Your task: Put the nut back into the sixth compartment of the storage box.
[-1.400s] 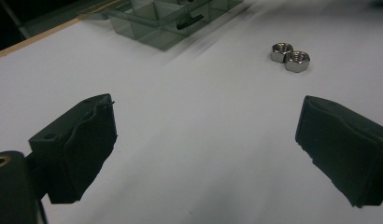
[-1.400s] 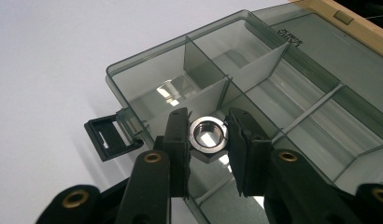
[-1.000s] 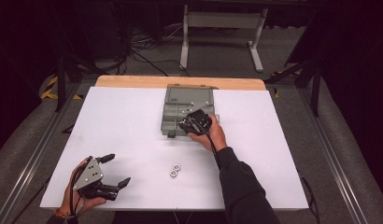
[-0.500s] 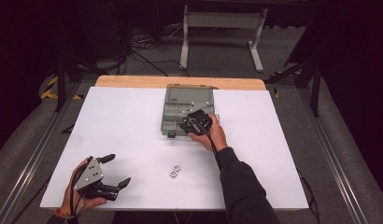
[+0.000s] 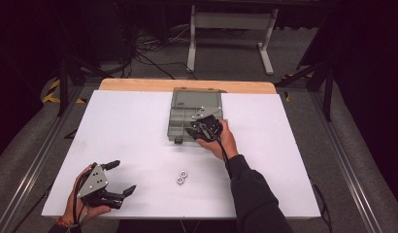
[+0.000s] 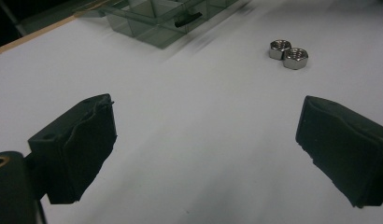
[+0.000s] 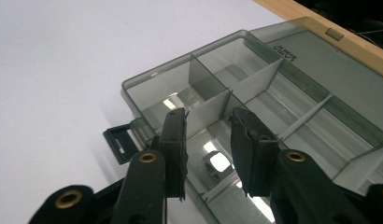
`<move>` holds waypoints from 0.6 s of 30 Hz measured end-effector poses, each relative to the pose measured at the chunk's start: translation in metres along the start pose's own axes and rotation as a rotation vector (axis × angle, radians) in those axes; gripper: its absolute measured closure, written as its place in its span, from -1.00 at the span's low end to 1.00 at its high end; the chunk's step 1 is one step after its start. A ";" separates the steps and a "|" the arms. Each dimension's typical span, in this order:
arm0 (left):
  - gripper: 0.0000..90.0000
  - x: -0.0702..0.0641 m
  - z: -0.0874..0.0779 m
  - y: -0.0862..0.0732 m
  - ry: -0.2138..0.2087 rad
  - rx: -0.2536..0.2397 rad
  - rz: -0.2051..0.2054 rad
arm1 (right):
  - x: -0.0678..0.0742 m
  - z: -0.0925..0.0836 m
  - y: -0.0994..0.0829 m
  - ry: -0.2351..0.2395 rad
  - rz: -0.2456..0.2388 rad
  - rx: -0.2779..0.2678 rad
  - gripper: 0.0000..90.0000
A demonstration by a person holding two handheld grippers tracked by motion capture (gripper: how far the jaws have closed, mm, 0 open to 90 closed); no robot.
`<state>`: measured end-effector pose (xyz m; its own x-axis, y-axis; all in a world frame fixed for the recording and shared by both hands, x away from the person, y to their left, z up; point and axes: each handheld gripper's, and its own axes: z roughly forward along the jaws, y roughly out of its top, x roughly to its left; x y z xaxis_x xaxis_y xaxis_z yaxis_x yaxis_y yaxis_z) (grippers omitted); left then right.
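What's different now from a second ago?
The right claw, over the organiser box, has just been opening, and a nut lies in the compartment below it, between its jaws. The left claw and the two nuts on the table stayed put.

My left tongs [image 5: 120, 178] carry a grey three-cornered plate [image 5: 92, 178] behind black ridged pads, my right tongs [image 7: 208, 147] show brass-ringed screw holes, and a dark sleeve [image 5: 255, 194] trails behind them.
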<state>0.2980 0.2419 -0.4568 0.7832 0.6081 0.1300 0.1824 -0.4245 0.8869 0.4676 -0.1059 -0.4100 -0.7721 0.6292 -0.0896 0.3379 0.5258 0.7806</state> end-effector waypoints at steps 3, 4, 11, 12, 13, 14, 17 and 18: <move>-0.87 0.000 0.000 0.000 0.001 0.000 0.001 | 0.002 -0.006 -0.001 0.005 -0.003 -0.019 0.45; -0.87 0.000 0.000 0.000 0.002 0.000 0.002 | 0.003 -0.010 -0.002 0.009 -0.008 -0.033 0.42; -0.87 -0.001 0.001 0.000 0.000 0.004 0.004 | 0.012 -0.030 -0.007 0.018 -0.036 -0.077 0.26; -0.87 -0.001 0.001 0.000 0.000 0.004 0.003 | 0.013 -0.032 -0.008 0.021 -0.038 -0.082 0.25; -0.87 -0.001 0.001 0.000 0.000 0.004 0.003 | 0.015 -0.035 -0.009 0.027 -0.041 -0.090 0.23; -0.87 -0.001 0.001 0.000 0.000 0.004 0.003 | 0.017 -0.037 -0.010 0.030 -0.045 -0.093 0.21; -0.87 -0.001 0.001 0.000 0.001 0.007 0.000 | 0.022 -0.042 -0.014 0.032 -0.062 -0.099 0.13; -0.87 -0.001 0.001 0.000 0.001 0.005 0.004 | 0.024 -0.044 -0.015 0.034 -0.068 -0.103 0.11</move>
<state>0.2977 0.2401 -0.4571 0.7833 0.6069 0.1344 0.1818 -0.4304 0.8842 0.4207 -0.1239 -0.3964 -0.8099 0.5731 -0.1248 0.2283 0.5041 0.8329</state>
